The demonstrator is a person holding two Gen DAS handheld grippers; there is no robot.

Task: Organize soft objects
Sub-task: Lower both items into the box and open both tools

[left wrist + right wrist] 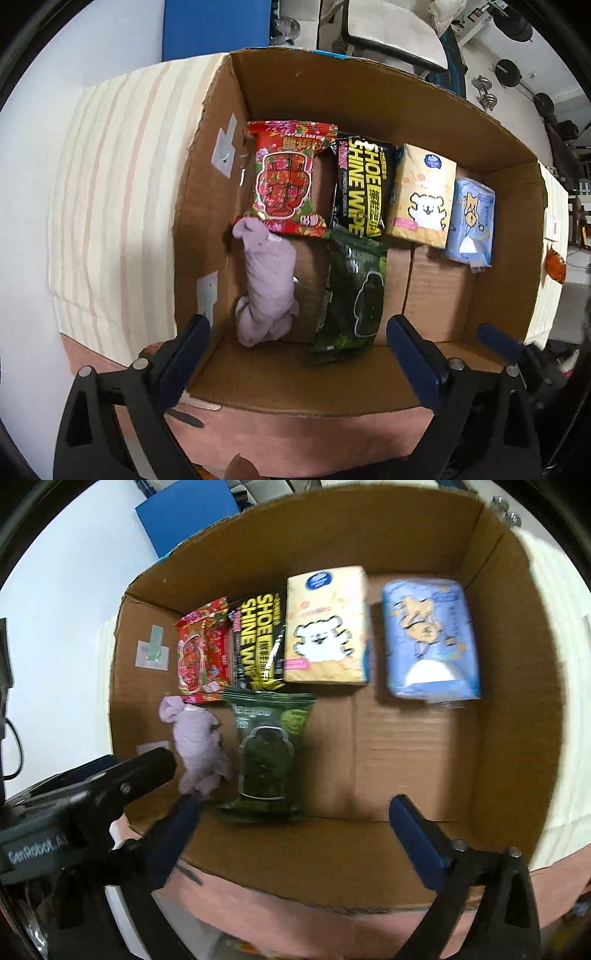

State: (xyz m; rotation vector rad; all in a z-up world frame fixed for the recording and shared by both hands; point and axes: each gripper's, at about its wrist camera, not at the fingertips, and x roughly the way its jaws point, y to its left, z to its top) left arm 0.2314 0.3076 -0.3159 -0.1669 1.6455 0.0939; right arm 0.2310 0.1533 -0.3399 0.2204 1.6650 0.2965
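An open cardboard box point(369, 107) sits on a striped cream cloth point(110, 192), and all the soft things lie on its floor. Taking the box's left wall as the mark and going left to right: a rolled lilac cloth point(266, 284) lies just beside that wall in the near row, its far end touching the red floral packet point(288, 181) that lies beyond it in the far row. Next in the far row comes the black "Shoe Shine Wipes" pack point(364, 188), pressed against the red packet, then a yellow tissue pack with a white cartoon bear point(424, 195), then a blue tissue pack point(471, 225) nearest the right wall. In the near row a dark green packet point(354, 291) lies just beside the lilac cloth, its far edge tucked at the wipes pack.

The left gripper point(299, 354) hangs over the box's near wall with its blue fingers spread wide and nothing between them. The right gripper point(295, 827) is likewise spread wide and empty, its left finger close to the lilac cloth point(199, 746); whether it touches is unclear through the blur
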